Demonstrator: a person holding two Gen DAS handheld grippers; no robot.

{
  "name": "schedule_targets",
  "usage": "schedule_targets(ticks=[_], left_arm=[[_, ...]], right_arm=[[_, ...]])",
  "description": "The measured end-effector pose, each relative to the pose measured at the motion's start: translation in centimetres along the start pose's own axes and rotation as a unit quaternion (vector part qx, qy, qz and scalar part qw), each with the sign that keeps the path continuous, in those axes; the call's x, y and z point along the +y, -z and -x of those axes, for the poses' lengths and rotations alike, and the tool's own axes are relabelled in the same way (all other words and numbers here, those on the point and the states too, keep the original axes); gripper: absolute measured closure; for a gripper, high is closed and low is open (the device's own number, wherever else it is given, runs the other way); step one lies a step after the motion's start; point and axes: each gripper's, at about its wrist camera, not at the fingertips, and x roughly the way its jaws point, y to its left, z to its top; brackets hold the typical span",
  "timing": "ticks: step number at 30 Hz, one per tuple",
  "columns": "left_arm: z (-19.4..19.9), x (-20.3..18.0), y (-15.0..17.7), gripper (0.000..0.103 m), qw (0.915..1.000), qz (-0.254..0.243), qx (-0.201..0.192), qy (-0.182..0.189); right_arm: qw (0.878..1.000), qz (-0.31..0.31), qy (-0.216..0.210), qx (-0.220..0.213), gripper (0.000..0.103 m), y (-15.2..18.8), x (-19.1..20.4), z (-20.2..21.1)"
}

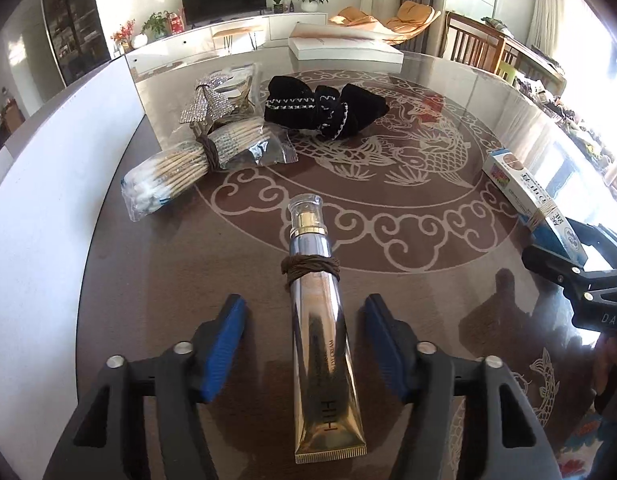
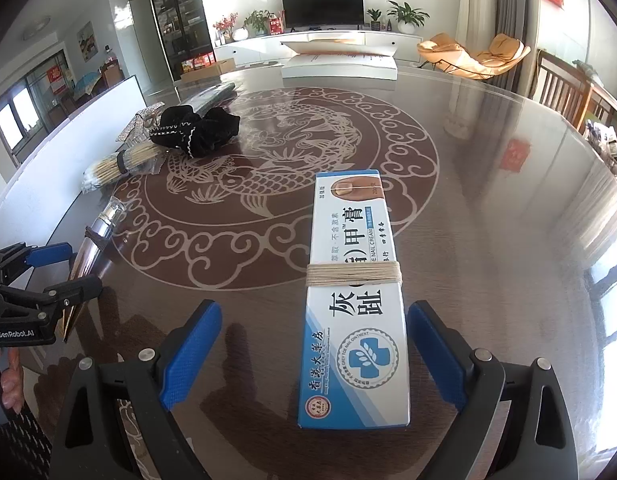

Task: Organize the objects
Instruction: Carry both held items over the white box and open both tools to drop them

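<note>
Tube (image 1: pixel 320 320) and box (image 2: pixel 356 216) both lie flat on the patterned table (image 2: pixel 488 220), each between the pads of its own tongs. Standing over the left gripper (image 1: pixel 304 308), its camera gives the whole metallic tube, cap pointing away, brown cord wound round its middle, crimped end nearest the lens. Both blue pads stand clear of it on either side, so these tongs are open and hold nothing. The right camera catches only a sliver of that tube at its left edge, lying between the other tool's fingers, with a hand (image 2: pixel 8 380) on the handle below, something the left view never shows. The right gripper (image 2: pixel 314 310) is wide open too. The blue and white box, tied with pale string, lies between its pads but off to the right side. The left pad is well apart from it and the right pad is just beside its edge; I cannot tell whether that one touches. From the left camera the box is only a corner at the right edge, with black tong arms beside it. The left view shows the far pile best: bagged cotton swabs (image 1: pixel 168 172), a rhinestone strip (image 1: pixel 204 100) and a black cloth (image 1: pixel 324 110), close together, well apart from the tube. Both views share the white carton (image 1: pixel 344 46) at the table's far side.
</note>
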Motion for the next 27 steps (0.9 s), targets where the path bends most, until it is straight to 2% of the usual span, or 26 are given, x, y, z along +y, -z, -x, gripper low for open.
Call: schedule_targets(ticks=[2, 4, 8, 9, 10, 11, 12, 14, 17, 22, 27], left_arm=[[0.0, -0.5, -0.3, 0.078, 1.0, -0.002, 0.003, -0.002], [0.3, -0.3, 0.4, 0.079, 0.9999, 0.008, -0.007, 0.0], [1.6, 0.6, 2.7, 0.079, 0.9985, 0.037, -0.038, 0.013], [1.9, 0.7, 3.3, 0.079, 0.9979, 0.044, -0.044, 0.016], [2.3, 0.9, 3.7, 0.079, 0.9972, 0.051, -0.05, 0.019], [2.7, 1.0, 4.2, 0.079, 0.9966, 0.057, -0.057, 0.02], [3.3, 1.2, 4.7, 0.079, 0.9957, 0.061, -0.066, 0.023], [4.9, 1.4, 5.4, 0.079, 0.9936, 0.066, -0.089, 0.025], [7.6, 1.8, 6.2, 0.079, 0.9889, 0.072, -0.127, 0.026], [12.4, 3.3, 6.8, 0.079, 0.9763, 0.103, -0.187, 0.035], [17.3, 6.7, 6.8, 0.079, 0.9631, 0.138, -0.229, 0.031]], right_arm=[[1.0, -0.006, -0.024, 0.002, 0.004, -0.2, -0.4, 0.0], [0.998, -0.02, -0.045, 0.024, 0.002, -1.1, -1.3, -0.2], [0.996, -0.017, -0.038, 0.073, 0.004, -3.7, -2.2, -1.1], [0.996, -0.006, -0.037, 0.083, 0.015, -4.2, -2.0, -1.6], [0.995, 0.009, -0.034, 0.096, 0.038, -4.6, -1.6, -2.2], [0.995, 0.035, -0.007, 0.097, 0.046, -4.9, -1.1, -2.3], [0.993, 0.057, 0.01, 0.106, 0.059, -4.9, -0.5, -2.5], [0.991, 0.072, 0.018, 0.109, 0.059, -4.7, 0.0, -2.1], [0.993, 0.066, -0.001, 0.093, 0.06, -4.3, 0.3, -0.3], [0.995, 0.053, -0.073, 0.045, 0.06, -5.3, 3.1, 3.7], [0.985, 0.061, -0.16, 0.022, 0.06, -7.9, 10.0, 5.8]])
